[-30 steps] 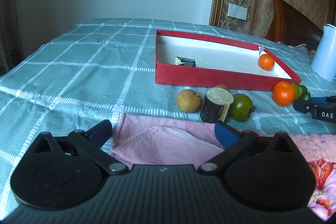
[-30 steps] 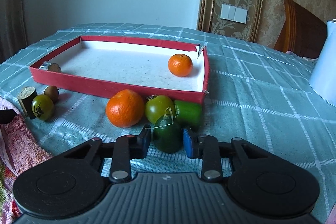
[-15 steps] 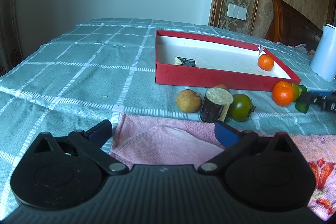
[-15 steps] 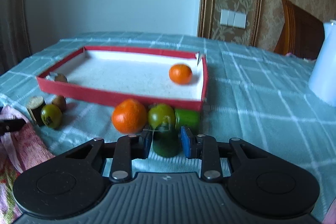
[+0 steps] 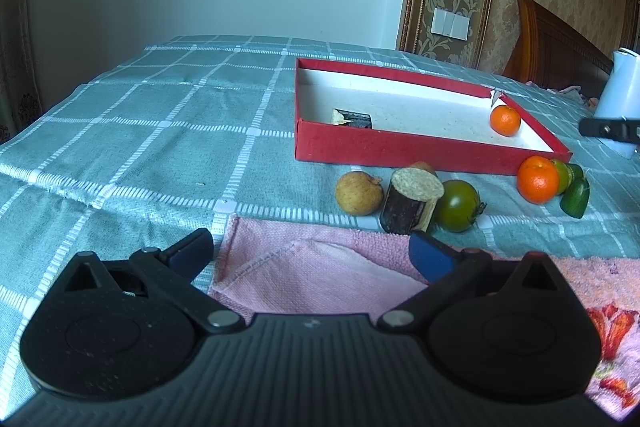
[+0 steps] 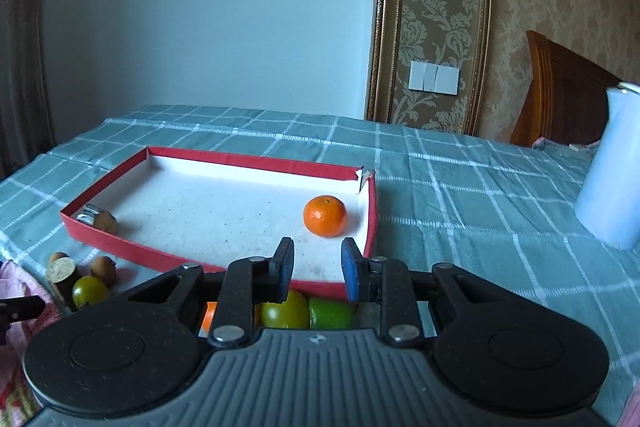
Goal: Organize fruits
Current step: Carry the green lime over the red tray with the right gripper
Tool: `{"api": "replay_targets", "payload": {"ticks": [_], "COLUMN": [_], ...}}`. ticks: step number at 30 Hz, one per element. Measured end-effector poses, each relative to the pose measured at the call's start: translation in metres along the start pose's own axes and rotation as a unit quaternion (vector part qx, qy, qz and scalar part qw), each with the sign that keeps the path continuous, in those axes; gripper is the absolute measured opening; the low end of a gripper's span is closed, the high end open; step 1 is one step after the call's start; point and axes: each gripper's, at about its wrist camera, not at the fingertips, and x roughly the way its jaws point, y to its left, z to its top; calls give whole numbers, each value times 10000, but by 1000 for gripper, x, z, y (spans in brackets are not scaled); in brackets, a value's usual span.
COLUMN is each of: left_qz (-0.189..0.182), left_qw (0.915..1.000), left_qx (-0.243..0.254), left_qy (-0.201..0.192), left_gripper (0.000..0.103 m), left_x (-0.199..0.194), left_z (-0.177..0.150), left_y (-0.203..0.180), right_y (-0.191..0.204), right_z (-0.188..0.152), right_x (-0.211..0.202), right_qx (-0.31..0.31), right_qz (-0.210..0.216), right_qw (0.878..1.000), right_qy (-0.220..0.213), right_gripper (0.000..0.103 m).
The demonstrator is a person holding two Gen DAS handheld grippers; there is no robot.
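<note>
Checked green tablecloth covered the table, with a red tray near its middle. A second earlier the right gripper sat low in front of the tray's right corner with a dark green fruit between its jaws. It had since risen, and its jaws had drawn in to a narrow gap with nothing between them. The dark green fruit lay on the cloth in front of that corner, beside a large orange. The pick seemed to have slipped, so that fruit still needed to go into the tray.

The left gripper had not moved. Its jaws were spread wide and empty over a pink towel in front of the tray.

Inside the tray were a small orange by the far right corner and a dark stub at the near left. In front of the tray's near wall lay a brown fruit, a cut stalk and a green tomato. The large orange and a yellow-green tomato crowded the dropped fruit, which would likely hamper a second grasp. The tray's wall would have to be cleared on the way in.
</note>
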Motion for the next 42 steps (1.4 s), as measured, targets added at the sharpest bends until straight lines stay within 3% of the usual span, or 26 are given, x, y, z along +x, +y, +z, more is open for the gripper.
{"api": "replay_targets", "payload": {"ticks": [8, 12, 15, 16, 17, 19, 23, 28, 30, 32, 37, 42], "left_qz": [-27, -27, -41, -25, -16, -41, -47, -47, -47, -45, -47, -46], "left_qw": [10000, 10000, 10000, 10000, 10000, 10000, 10000, 10000, 10000, 10000, 10000, 10000], "left_qx": [-14, -7, -32, -6, 16, -16, -32, -21, -18, -14, -7, -6], "left_qy": [-6, -5, -14, -4, 3, -11, -17, -16, -15, -13, -13, -12], "left_gripper": [103, 103, 103, 103, 103, 103, 103, 103, 103, 103, 103, 103], "left_x": [0, 0, 1, 1, 1, 1, 1, 1, 1, 1, 1, 1], "left_z": [1, 1, 1, 1, 1, 1, 1, 0, 0, 0, 0, 0], "left_y": [1, 1, 1, 1, 0, 1, 2, 1, 1, 1, 1, 1], "right_y": [3, 9, 5, 6, 8, 8, 6, 17, 18, 19, 21, 21], "right_z": [-35, -32, -36, -36, -37, -39, -41, -45, -45, -45, -48, -49], "right_x": [-8, -10, -29, -30, -27, -19, -3, 8, 11, 14, 19, 17], "right_qx": [47, 12, 200, 123, 58, 58, 230, -20, -79, -151, -175, -166], "right_qz": [35, -61, 263, 183, 85, -39, 172, -30, -81, -104, -44, -57], "right_qw": [9993, 9991, 9990, 9992, 9993, 9993, 9985, 9987, 9986, 9980, 9976, 9980], "right_qy": [367, 416, 311, 346, 361, 355, 469, 511, 514, 597, 661, 607], "right_gripper": [27, 29, 30, 38, 56, 79, 79, 79, 68, 43, 30, 29]}}
